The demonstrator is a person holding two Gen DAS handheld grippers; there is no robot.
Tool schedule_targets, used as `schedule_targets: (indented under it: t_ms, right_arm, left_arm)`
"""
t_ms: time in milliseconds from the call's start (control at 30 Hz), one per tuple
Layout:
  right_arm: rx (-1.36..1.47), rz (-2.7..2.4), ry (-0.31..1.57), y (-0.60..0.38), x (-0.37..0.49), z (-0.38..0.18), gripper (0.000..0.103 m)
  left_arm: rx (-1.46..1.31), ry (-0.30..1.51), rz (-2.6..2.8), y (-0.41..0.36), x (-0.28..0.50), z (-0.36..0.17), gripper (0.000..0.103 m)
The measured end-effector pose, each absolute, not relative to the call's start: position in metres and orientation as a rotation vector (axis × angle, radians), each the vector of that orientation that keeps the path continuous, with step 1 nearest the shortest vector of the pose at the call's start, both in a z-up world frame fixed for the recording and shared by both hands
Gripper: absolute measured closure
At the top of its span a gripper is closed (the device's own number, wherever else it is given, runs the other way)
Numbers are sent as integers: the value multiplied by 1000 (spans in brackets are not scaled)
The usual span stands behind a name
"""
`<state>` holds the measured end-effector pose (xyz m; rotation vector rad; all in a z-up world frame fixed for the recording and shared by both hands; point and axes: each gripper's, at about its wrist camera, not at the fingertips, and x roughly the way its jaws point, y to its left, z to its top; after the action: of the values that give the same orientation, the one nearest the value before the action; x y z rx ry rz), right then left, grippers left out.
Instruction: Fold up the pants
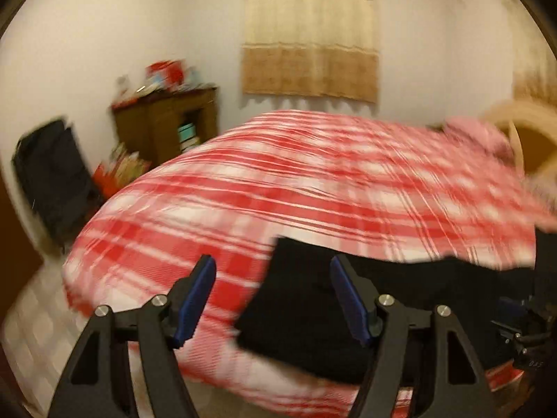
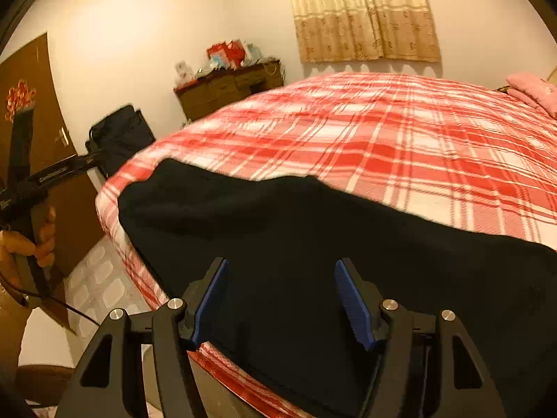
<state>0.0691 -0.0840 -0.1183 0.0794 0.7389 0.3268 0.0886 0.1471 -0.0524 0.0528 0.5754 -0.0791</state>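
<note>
Pants [image 2: 313,261], black, soft and floppy-looking, lie flat on the plaid bed [image 2: 400,146] just ahead of both wide-open, empty grippers, right gripper [image 2: 280,297] over the cloth, left gripper [image 1: 273,297] at its end edge: pinch corners there.

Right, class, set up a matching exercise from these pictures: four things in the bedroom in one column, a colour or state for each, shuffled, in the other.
Things
1. pants
2. bedspread
3. pillow
4. right gripper

Colours or states
A. pink
B. open, holding nothing
C. black
D. red and white checks

Pairs: 1-C, 2-D, 3-A, 4-B
</note>
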Motion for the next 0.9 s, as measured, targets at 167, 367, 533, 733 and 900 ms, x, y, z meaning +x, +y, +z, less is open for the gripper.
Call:
schedule_targets:
  t_ms: [167,367,533,733,900]
  right_arm:
    - [104,374,813,-89,72,-127,38]
    - [175,388,731,-118,117,-87,38]
    - [271,393,754,-121,167,-93,38]
    - [263,444,837,-95,164,-109,38]
    - [219,489,833,-84,152,-103,38]
  left_arm:
    - [32,735,-42,119,111,-104,32]
    - [172,654,26,100,95,-113,28]
    - [-29,624,-66,107,91,-94,28]
    - [69,672,-40,89,94,-129,25]
    - [52,670,-50,89,94,-128,20]
